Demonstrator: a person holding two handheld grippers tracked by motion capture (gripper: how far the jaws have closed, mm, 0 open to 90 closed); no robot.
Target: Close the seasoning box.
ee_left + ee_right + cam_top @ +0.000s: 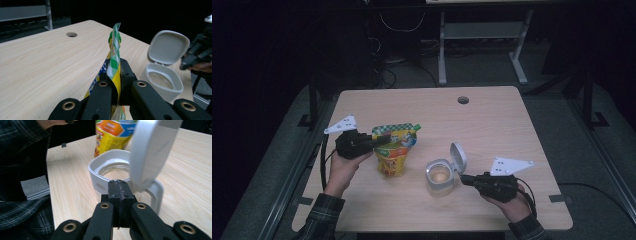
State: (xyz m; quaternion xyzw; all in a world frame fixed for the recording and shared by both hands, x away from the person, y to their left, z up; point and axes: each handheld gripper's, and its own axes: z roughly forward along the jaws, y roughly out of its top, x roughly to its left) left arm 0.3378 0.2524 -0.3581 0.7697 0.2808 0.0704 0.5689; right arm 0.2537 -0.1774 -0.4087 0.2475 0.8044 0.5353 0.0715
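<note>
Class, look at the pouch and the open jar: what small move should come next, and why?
Probably tip the pouch toward the jar. The left gripper is shut on its top, the lid stands open, and the shut right gripper sits at the jar's rim.

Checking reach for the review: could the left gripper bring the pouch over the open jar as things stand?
Probably yes. The left gripper is shut on the pouch, and bare table lies between it and the jar. The jar's lid stands open, hinged away on the far side near the right gripper.
</note>
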